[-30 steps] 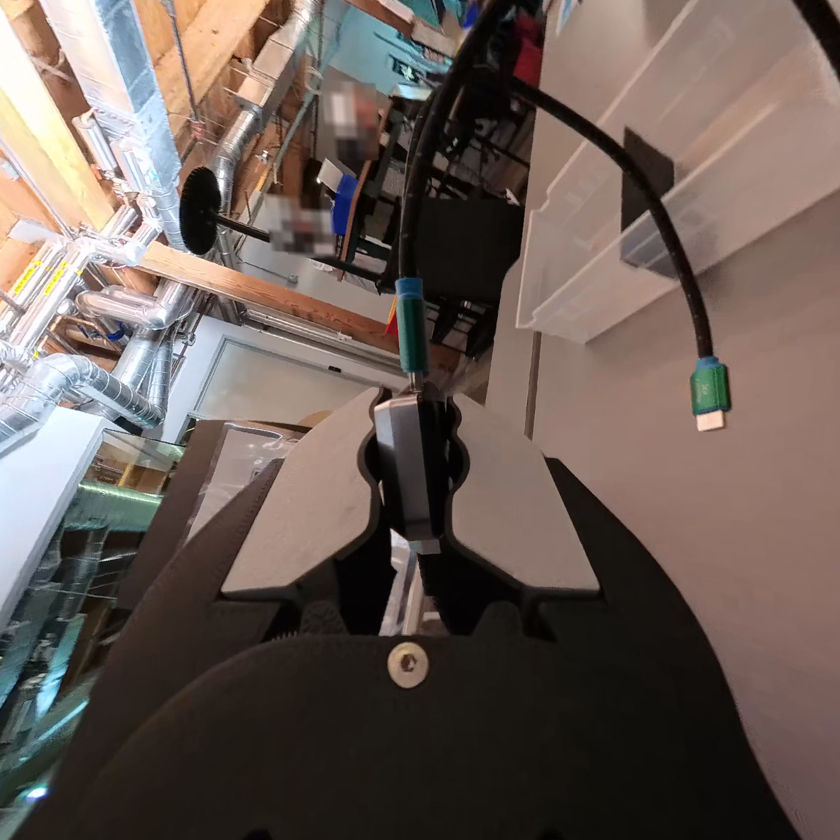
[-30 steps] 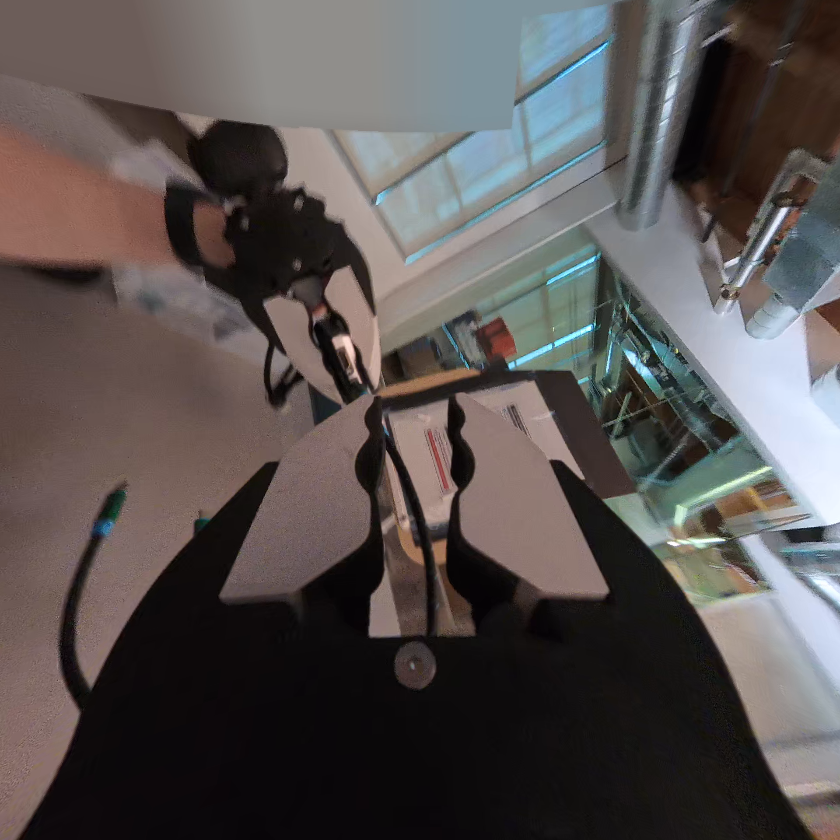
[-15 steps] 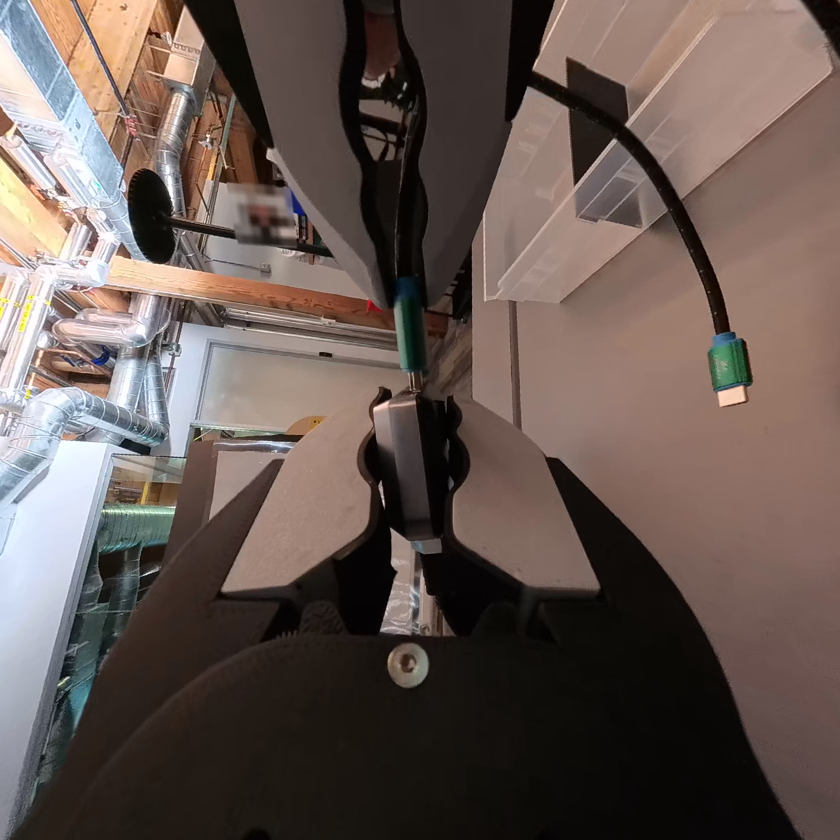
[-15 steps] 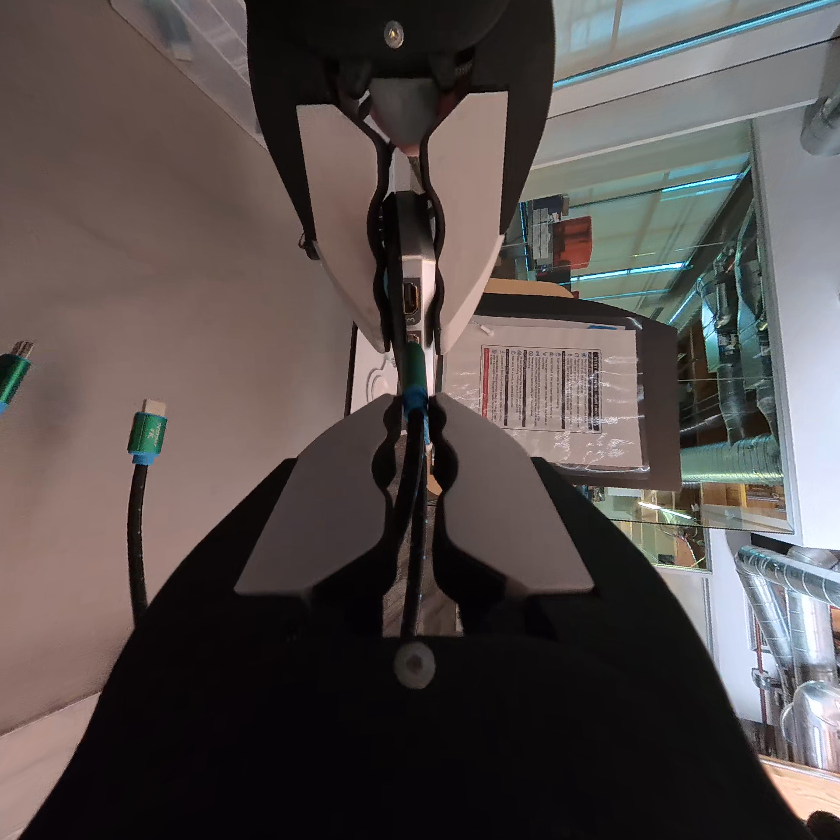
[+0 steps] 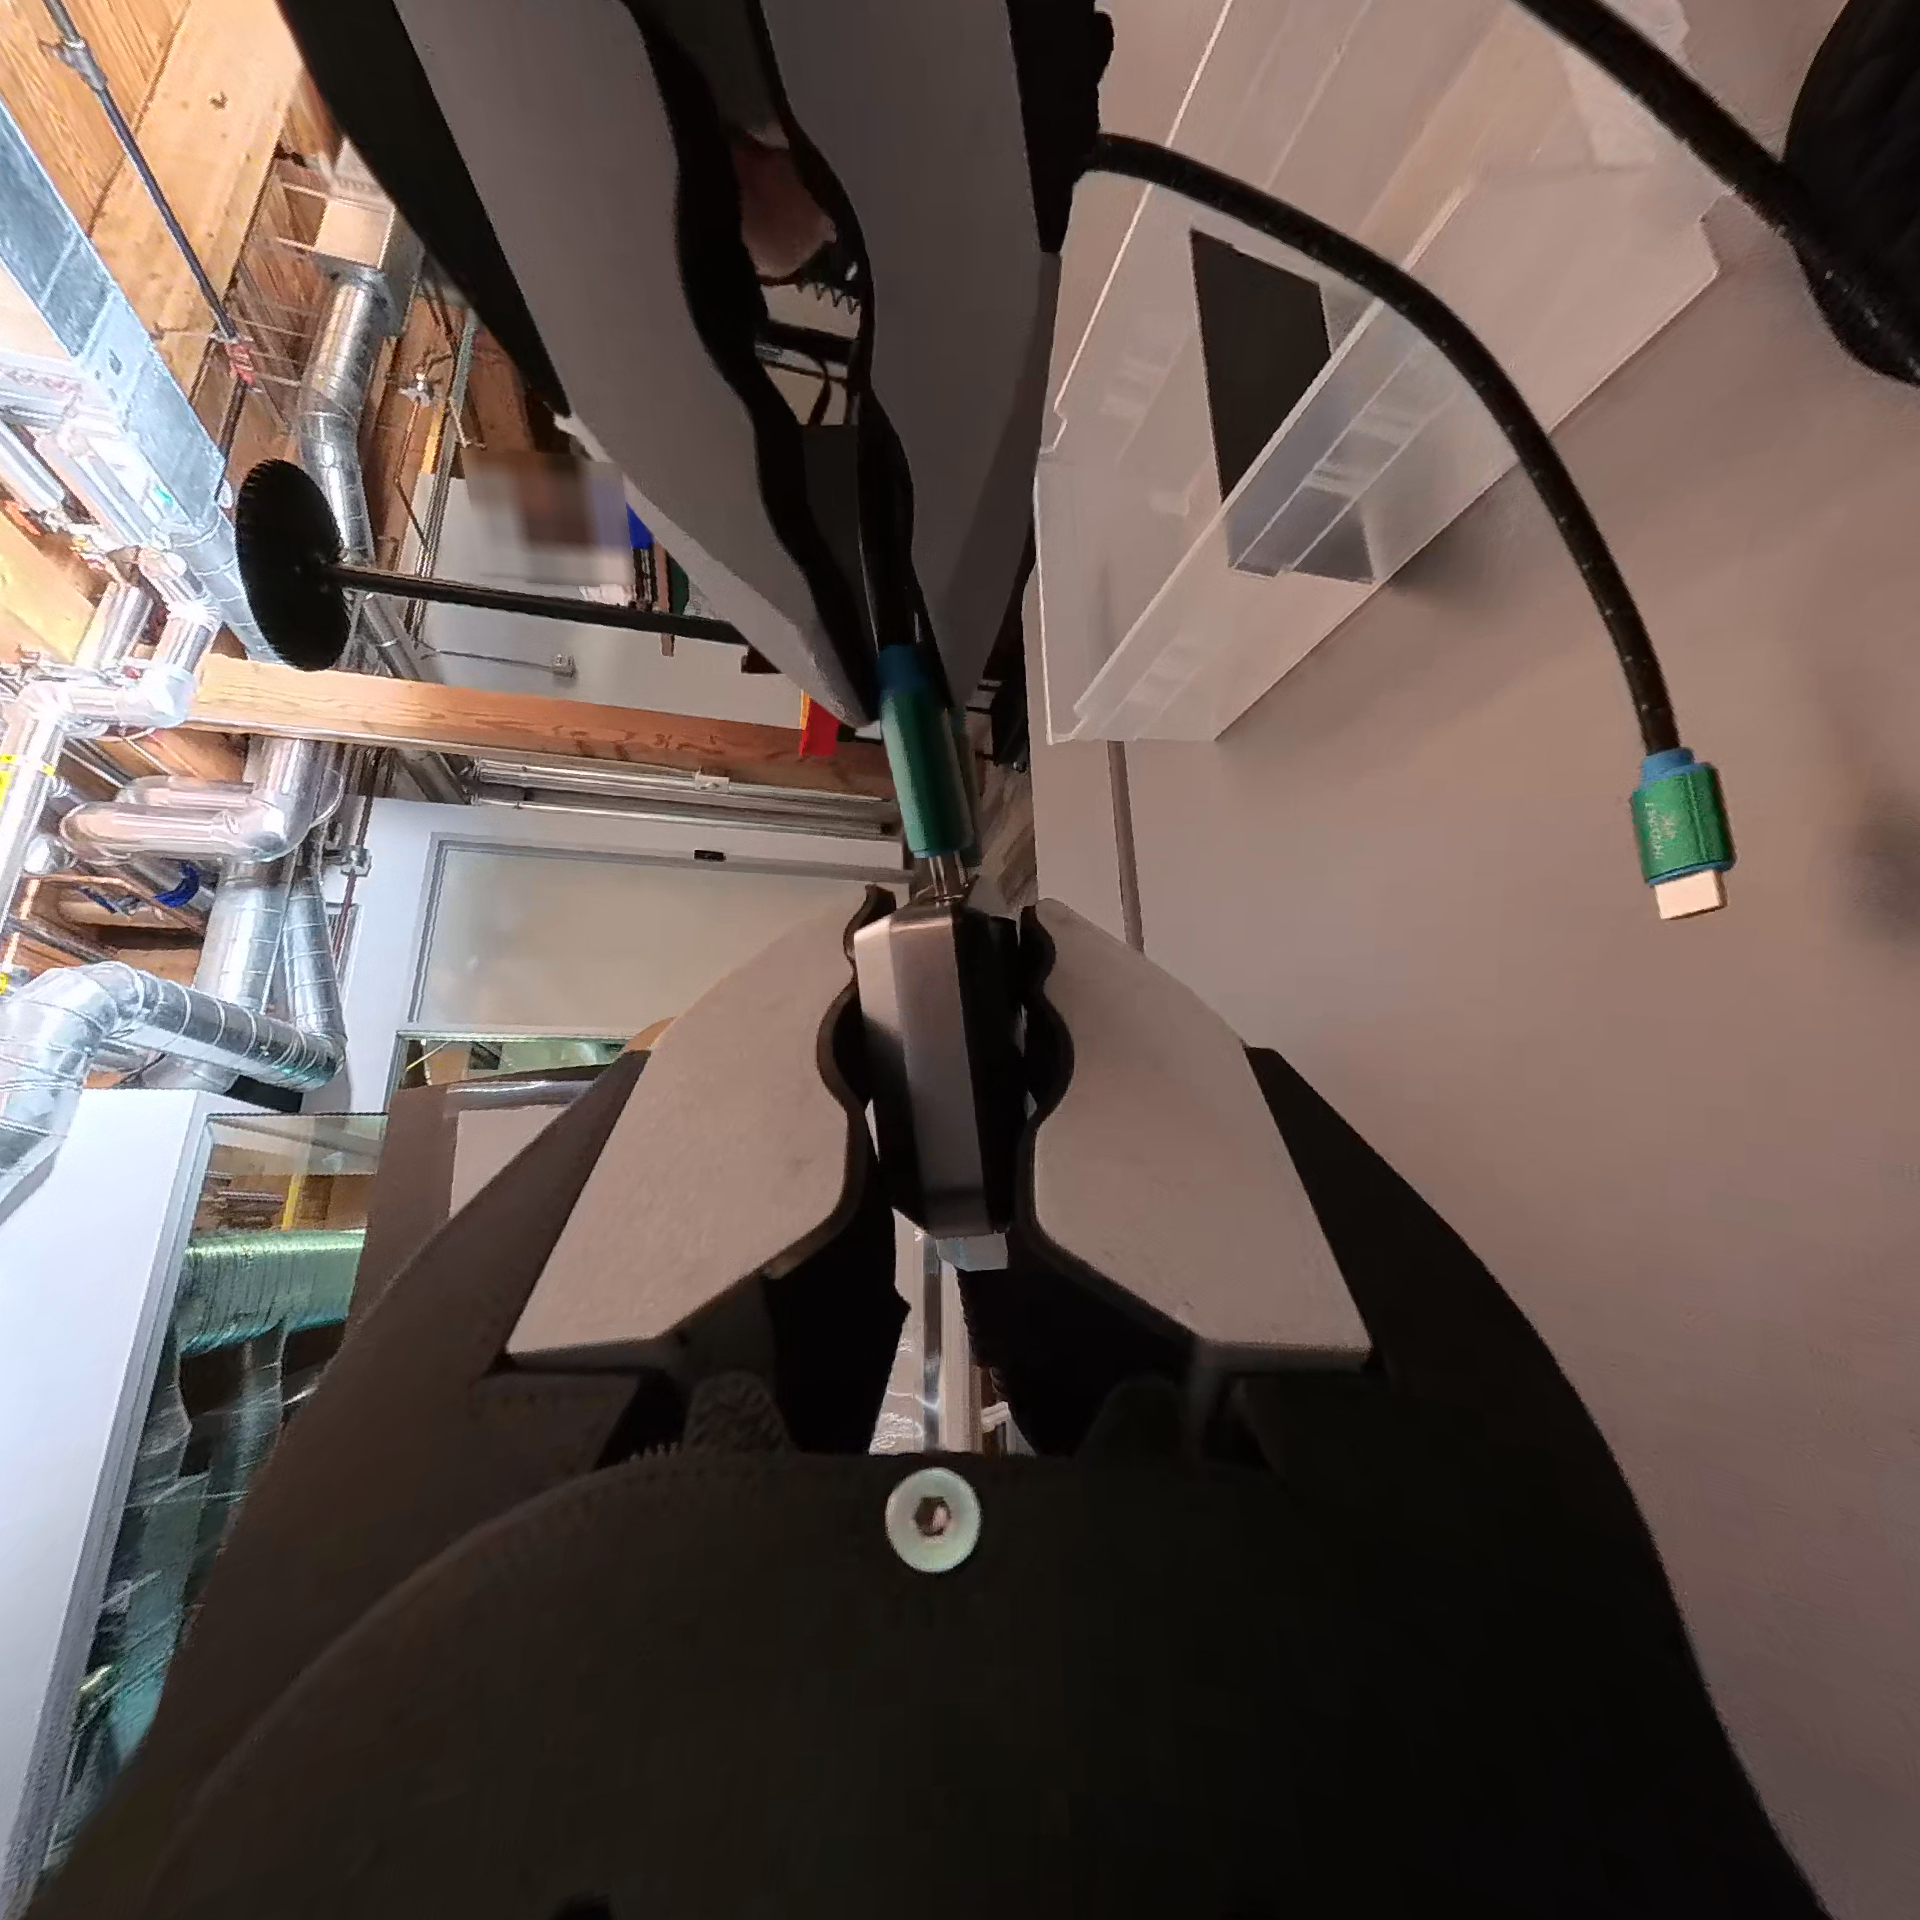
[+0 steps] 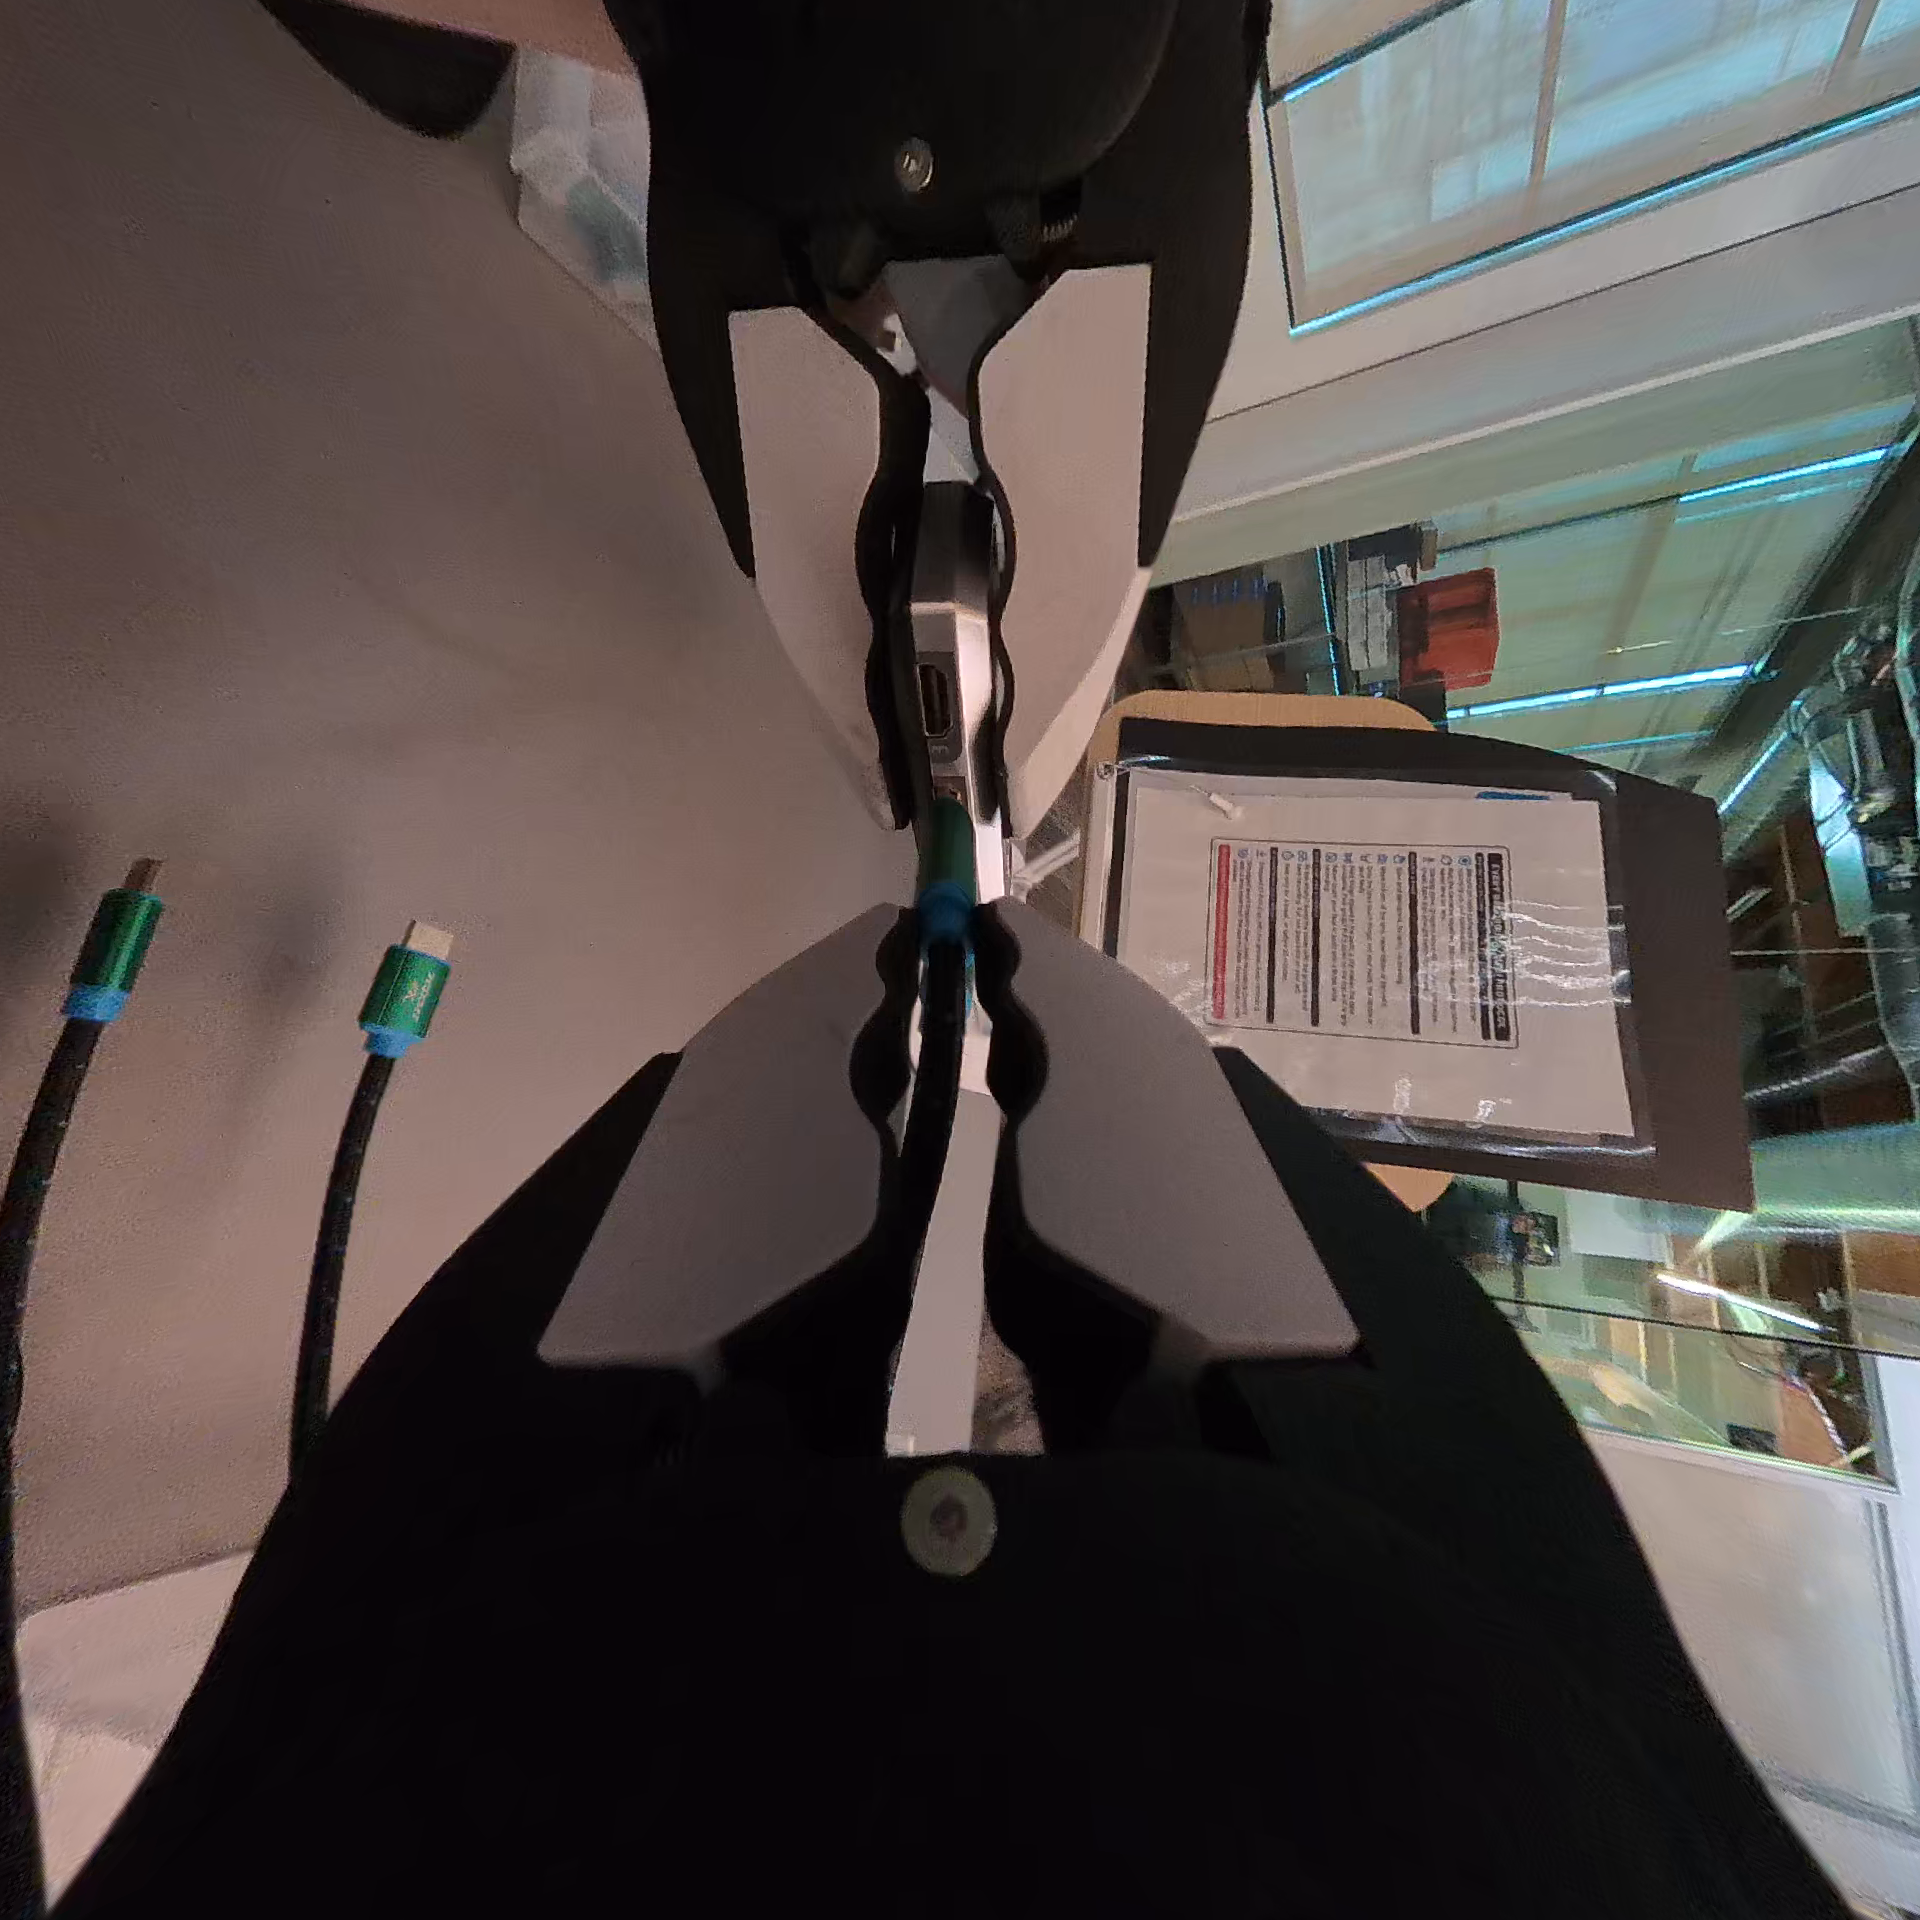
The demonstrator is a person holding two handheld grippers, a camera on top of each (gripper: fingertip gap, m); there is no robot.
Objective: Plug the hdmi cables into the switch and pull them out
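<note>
Clamping the grey HDMI switch edge-on, the left gripper holds its long axis 12–6 o'clock. Right gripper is closed on the plugged cable's green connector, pointing to 12. Two loose connectors lie at 9 o'clock.

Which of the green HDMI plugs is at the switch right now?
The green plug on the cable pinched in the right gripper, its tip at the switch held by the left gripper. The two other plugs lie loose on the table.
</note>
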